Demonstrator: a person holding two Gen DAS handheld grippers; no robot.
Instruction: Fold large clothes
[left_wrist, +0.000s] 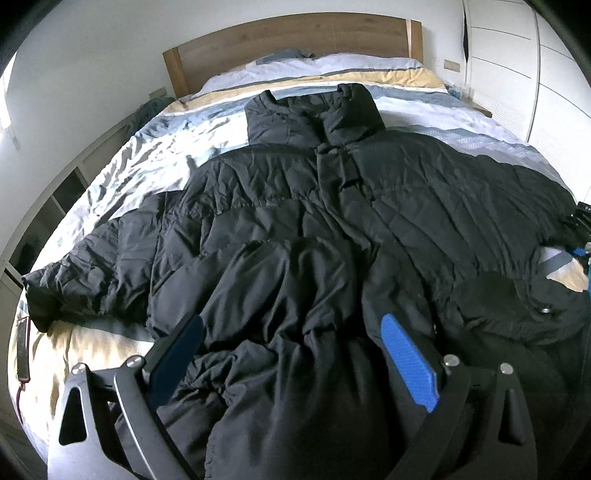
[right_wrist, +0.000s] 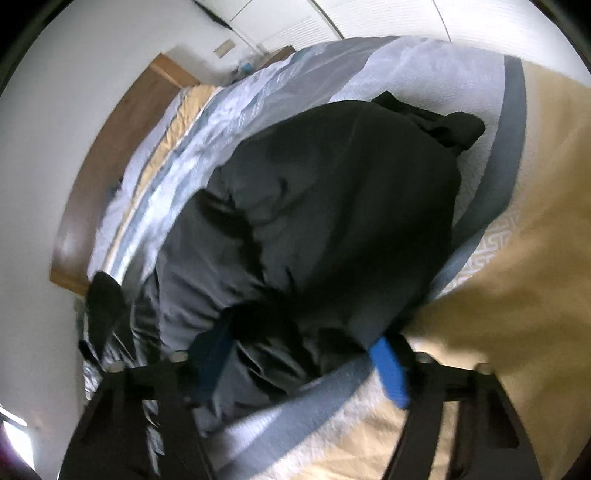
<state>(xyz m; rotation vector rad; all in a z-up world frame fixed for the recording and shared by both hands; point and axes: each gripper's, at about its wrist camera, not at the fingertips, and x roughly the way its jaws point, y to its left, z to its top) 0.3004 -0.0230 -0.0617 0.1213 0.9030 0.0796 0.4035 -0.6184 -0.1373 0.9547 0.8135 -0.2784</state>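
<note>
I am seeing the black puffer jacket (left_wrist: 332, 206) lying front-up on the striped bedspread (left_wrist: 140, 155), collar toward the headboard (left_wrist: 288, 40). My left gripper (left_wrist: 291, 354) is standing spread over its bunched hem. My right gripper (right_wrist: 299, 354) is straddling blurred jacket fabric; grip: cannot tell.

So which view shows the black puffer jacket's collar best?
The left wrist view: the collar of the black puffer jacket stands sharp and centred, toward the headboard. In the right wrist view it is a blurred dark lump at the left edge.
</note>
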